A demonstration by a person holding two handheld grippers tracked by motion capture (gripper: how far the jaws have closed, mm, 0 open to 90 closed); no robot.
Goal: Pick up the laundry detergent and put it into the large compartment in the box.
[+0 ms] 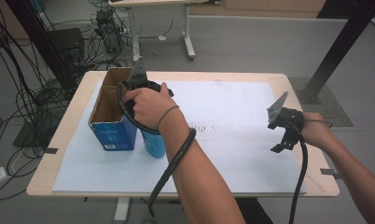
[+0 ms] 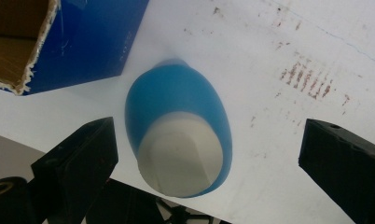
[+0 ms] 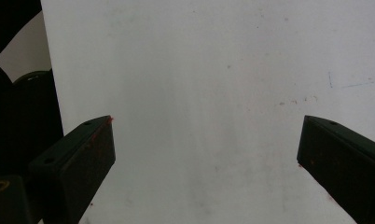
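One blue bottle [image 2: 178,135] stands beside one cardboard box [image 1: 112,112]. Left gripper [image 2: 204,154] hangs over the bottle, jaws wide (not touching); right gripper [image 3: 206,158] gapes over one white sheet [image 3: 213,70].

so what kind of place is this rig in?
Probably a lab or workshop. The table sits between black frame posts, loose cables and electronics lie on the floor, and a second desk stands behind.
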